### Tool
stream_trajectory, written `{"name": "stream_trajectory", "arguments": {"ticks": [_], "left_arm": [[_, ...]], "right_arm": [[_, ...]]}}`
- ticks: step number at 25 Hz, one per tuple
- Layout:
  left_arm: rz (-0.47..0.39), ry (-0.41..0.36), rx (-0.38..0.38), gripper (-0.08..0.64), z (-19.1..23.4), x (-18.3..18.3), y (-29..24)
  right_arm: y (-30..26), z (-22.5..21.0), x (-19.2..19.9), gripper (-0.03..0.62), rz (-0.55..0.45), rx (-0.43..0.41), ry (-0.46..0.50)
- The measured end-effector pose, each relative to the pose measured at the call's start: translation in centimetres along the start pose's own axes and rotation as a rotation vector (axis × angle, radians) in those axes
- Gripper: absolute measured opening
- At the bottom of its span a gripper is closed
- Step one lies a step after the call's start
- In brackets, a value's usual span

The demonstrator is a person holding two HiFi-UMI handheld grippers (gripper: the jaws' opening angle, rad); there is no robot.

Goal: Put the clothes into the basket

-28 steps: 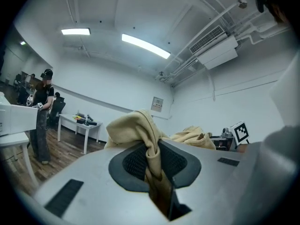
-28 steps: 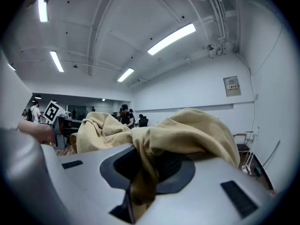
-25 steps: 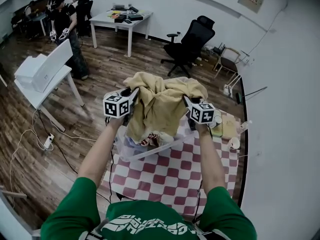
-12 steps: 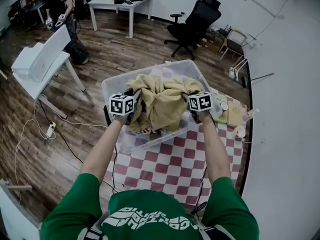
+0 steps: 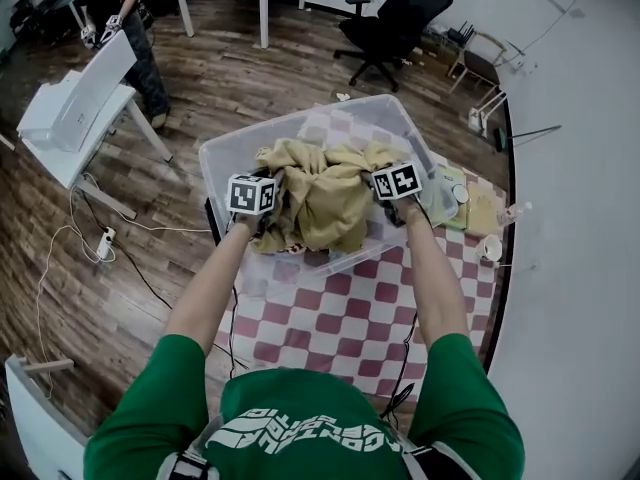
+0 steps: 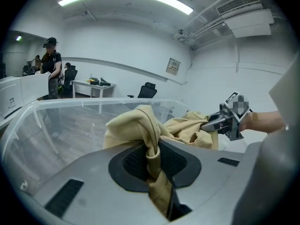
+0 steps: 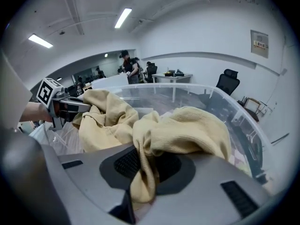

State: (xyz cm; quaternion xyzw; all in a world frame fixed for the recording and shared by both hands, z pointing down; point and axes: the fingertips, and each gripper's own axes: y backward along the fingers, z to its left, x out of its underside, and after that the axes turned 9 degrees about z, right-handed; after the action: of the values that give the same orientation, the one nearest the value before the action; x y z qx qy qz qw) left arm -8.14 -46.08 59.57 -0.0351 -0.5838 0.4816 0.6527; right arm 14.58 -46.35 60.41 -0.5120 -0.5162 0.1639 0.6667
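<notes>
My left gripper (image 6: pixel 154 159) and right gripper (image 7: pixel 144 168) each pinch a bunched fold of the tan garment (image 5: pixel 325 206) over the basket (image 5: pixel 300 123). It looks soft, light and limp, so folds grip best.

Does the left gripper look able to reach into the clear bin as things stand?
Probably yes: the left gripper, shut on the tan garment, sits over the open, lidless clear bin.

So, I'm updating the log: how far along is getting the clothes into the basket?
Nearly there for this piece. Done: a patterned item lies in the clear basket. In hand: the left gripper and right gripper are shut on the yellow garment, bunched within the basket's walls. Left: letting go.
</notes>
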Motion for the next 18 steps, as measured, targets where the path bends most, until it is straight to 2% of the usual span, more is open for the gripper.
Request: {"name": "stream_trajectory", "arguments": {"ticks": [7,10,13,18], "left_arm": [[0.139,-0.02,-0.039,0.046,1.1,3.4,-3.6],[0.187,-0.02,-0.064,0.047,2.2,4.9,-4.6],[0.192,-0.023,-0.073,0.047,2.6,5.3,-4.9],[0.174,-0.072,-0.111,0.048,2.5,4.7,-4.7]], "right_arm": [[-5.7,0.3,3.4,0.071,0.149,-0.037,0.025],[-7.2,0.7,4.3,0.071,0.182,-0.048,0.027],[-7.8,0.7,4.7,0.071,0.191,-0.058,0.023],[-7.5,0.4,4.6,0.082,0.182,-0.052,0.009]]}}
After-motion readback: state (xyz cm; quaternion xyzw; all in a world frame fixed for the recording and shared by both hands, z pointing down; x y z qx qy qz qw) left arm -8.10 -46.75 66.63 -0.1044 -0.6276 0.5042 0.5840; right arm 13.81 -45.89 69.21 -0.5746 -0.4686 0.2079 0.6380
